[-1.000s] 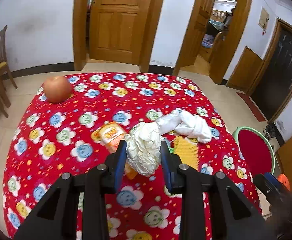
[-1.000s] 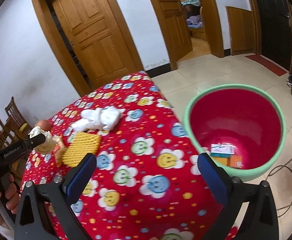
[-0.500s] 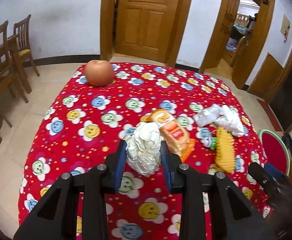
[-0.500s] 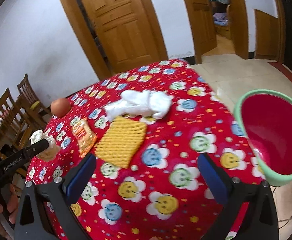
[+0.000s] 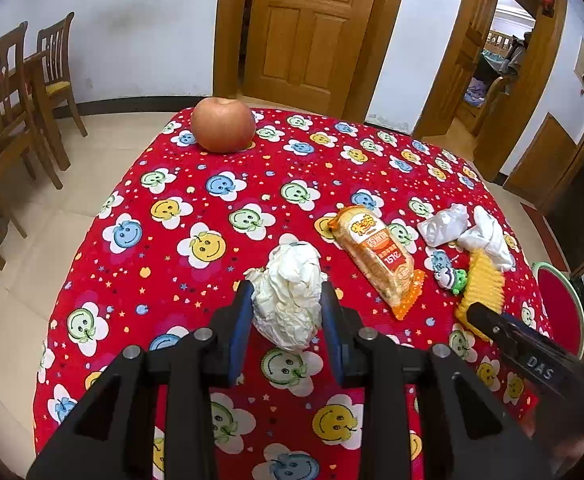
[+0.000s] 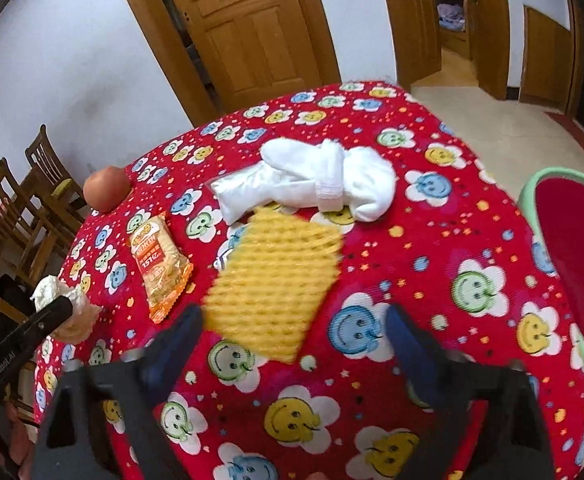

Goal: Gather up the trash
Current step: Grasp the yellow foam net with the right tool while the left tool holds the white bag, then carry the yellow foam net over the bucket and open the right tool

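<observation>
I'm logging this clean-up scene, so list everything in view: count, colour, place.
Tablecloth: one, red, smiley flowers, over table.
Apple: one, reddish, far corner.
Snack packet: one, orange, mid-table.
Foam net: one, yellow, before right tongs.
Socks: white bundle, beyond net.
Small toy: one, green-white, beside net.
Bin: one, green rim, red inside, floor at right.
Chairs: wooden, left.
Crumpled paper: one, white, in left tongs.
Left tongs: clamped on paper.
Right tongs: closing, nothing gripped.
</observation>
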A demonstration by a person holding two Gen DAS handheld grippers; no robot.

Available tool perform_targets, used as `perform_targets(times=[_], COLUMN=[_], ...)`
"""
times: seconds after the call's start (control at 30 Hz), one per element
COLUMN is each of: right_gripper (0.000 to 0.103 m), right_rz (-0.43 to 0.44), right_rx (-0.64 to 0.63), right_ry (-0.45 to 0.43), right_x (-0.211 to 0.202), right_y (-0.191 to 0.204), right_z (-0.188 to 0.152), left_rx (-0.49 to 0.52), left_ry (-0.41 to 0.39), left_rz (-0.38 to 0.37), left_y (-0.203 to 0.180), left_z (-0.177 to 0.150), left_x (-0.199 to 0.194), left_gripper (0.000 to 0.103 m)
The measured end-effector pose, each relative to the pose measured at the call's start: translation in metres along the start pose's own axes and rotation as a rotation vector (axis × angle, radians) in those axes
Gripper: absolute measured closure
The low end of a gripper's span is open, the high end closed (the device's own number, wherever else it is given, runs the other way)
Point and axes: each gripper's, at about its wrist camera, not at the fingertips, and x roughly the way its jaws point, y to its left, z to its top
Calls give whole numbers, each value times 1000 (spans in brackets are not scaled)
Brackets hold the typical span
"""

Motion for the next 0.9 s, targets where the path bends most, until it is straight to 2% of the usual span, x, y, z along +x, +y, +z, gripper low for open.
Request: perform_targets(times=[0.1, 0.37, 0.47, 0.57, 0.9], right_gripper=[39, 78, 86, 89, 89], right_rz=[-16, 33, 44, 46, 46], right_rx=[-14, -11, -12, -18, -9], right_ry=[-12, -21, -37, -64, -133], right_x=[2, -2, -8, -18, -56], right_y=[3, -1, -3, -5, -22], right_z=[-2, -6, -7, -9, -15], left_rx=[-3, 8, 17, 23, 61], left_ry=[3, 2, -2, -3, -2], left_rz=[1, -7, -12, -22, -85], left_y=[1, -5, -10, -14, -40], left_z=[-1, -2, -3, -4, -8], left_x=[2, -1, -4, -8, -19], left_gripper=[70, 70, 70, 70, 70])
